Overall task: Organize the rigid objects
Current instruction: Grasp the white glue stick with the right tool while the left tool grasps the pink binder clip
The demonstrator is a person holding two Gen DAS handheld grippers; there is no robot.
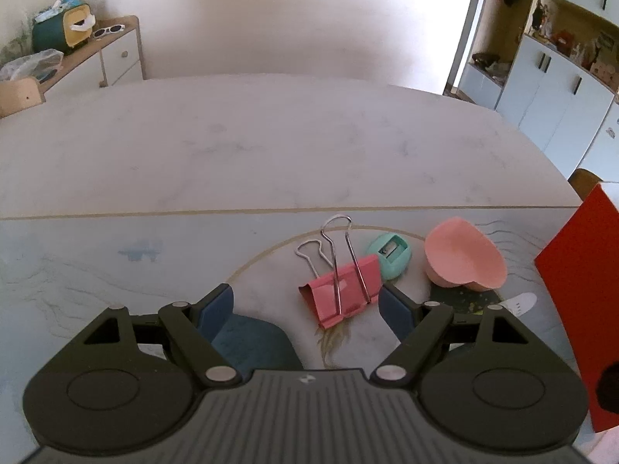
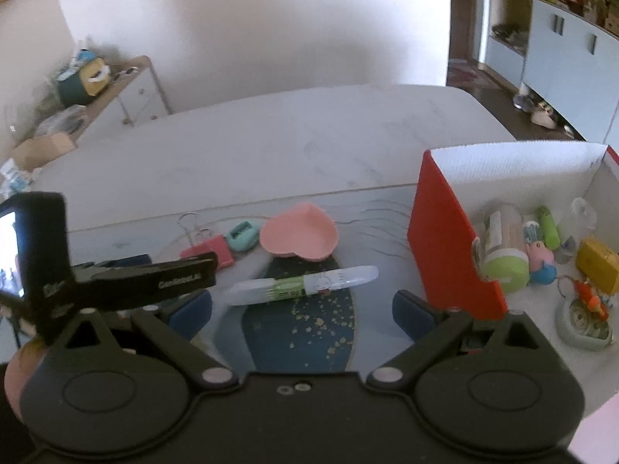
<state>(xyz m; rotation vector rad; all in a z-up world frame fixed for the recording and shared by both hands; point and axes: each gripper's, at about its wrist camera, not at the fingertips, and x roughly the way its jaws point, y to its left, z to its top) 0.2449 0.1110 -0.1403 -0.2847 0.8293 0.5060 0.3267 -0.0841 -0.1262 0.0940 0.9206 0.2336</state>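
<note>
My left gripper (image 1: pixel 305 305) is open just above the table. A pink binder clip (image 1: pixel 340 290) with wire handles lies between its blue fingers, close to the right pad (image 1: pixel 394 311) and not pressed. Behind the clip sit a teal pencil sharpener (image 1: pixel 390 255) and a pink heart-shaped dish (image 1: pixel 464 259). My right gripper (image 2: pixel 301 309) is also open. A clear tube with a green label (image 2: pixel 301 284) lies crosswise just ahead of its fingers, untouched. The right wrist view also shows the binder clip (image 2: pixel 211 251), the sharpener (image 2: pixel 241 236) and the dish (image 2: pixel 298 236).
A red box with a white inside (image 2: pixel 445 247) stands at the right, holding a green-capped jar (image 2: pixel 503 255), a yellow block (image 2: pixel 597 266) and several small items. Its red wall (image 1: pixel 580 290) borders the left wrist view. The left tool's black housing (image 2: pixel 154 278) crosses the right view's left side.
</note>
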